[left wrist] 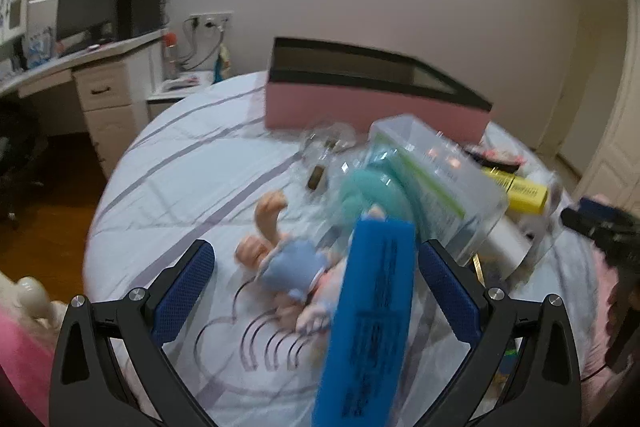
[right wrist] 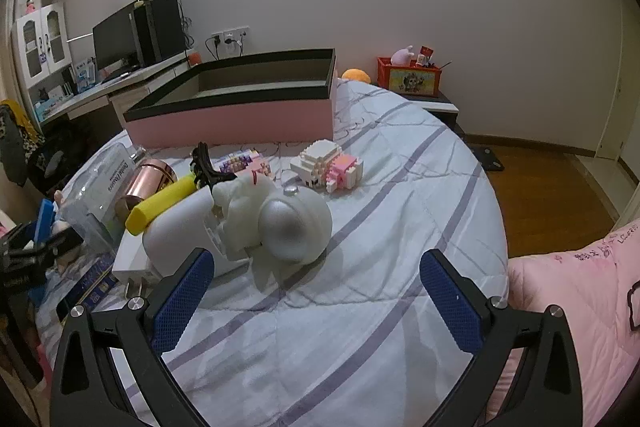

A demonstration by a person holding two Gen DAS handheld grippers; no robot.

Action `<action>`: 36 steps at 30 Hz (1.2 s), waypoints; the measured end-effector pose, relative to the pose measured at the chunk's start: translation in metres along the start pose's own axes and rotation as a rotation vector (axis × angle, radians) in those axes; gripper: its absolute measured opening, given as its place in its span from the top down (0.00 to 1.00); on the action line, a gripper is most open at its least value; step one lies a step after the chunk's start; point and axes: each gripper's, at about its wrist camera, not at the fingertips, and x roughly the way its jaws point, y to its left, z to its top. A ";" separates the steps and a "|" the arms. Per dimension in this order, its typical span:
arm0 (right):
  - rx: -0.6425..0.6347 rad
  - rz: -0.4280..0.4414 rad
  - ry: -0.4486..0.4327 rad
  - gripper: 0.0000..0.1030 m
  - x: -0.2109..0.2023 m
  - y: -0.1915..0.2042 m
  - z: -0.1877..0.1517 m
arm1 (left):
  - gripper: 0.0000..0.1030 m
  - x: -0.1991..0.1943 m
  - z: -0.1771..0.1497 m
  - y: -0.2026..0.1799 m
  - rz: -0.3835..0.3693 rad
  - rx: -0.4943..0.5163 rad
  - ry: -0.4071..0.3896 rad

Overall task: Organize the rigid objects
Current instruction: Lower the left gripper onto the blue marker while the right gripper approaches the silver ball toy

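Left tongs (left wrist: 316, 291) are spread wide with a blue box (left wrist: 368, 311) between them, seemingly loose against the right pad only. It looks stiff and light; pinch its flat sides. Right tongs (right wrist: 316, 301) gape empty above the bed (right wrist: 400, 227), pink bin (right wrist: 240, 117) far behind.

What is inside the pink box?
The pink box is open on top. The right view shows only its bare grey-brown inner walls near the rim. The floor of the box is hidden by the front wall, so anything lying inside cannot be seen.
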 end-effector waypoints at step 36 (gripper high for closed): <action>-0.011 -0.024 0.006 0.00 -0.012 -0.003 -0.016 | 0.78 -0.040 -0.042 -0.043 0.050 0.090 0.066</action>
